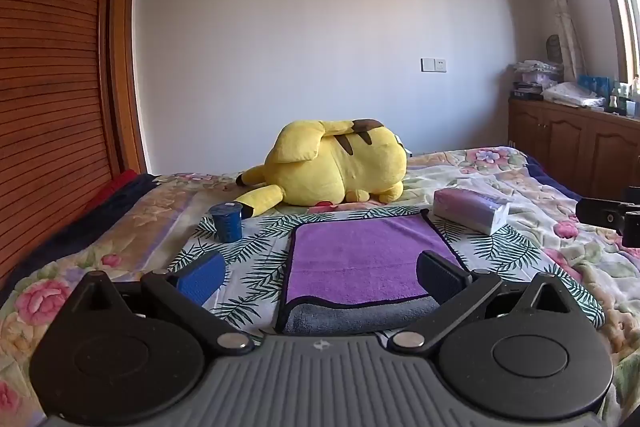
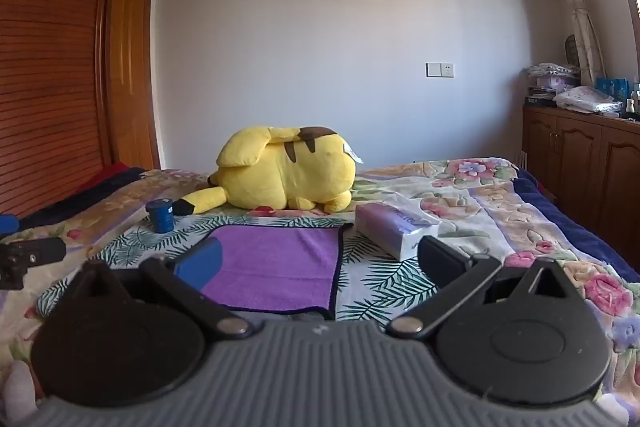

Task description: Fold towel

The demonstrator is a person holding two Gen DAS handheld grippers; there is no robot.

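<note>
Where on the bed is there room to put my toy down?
Free: the leafy cloth between the towel and the tissue pack, and the flowery bedspread right of the pack. Crowded: behind the towel, where the blue cup, the yellow plush and the pack sit close together.

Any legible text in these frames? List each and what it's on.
None can be read.
Tissue pack: dark print on its side, too blurred.
Blue can: label print too small.
Plush toy: white tag, no readable text.
Boxes on cabinet: too small.
</note>
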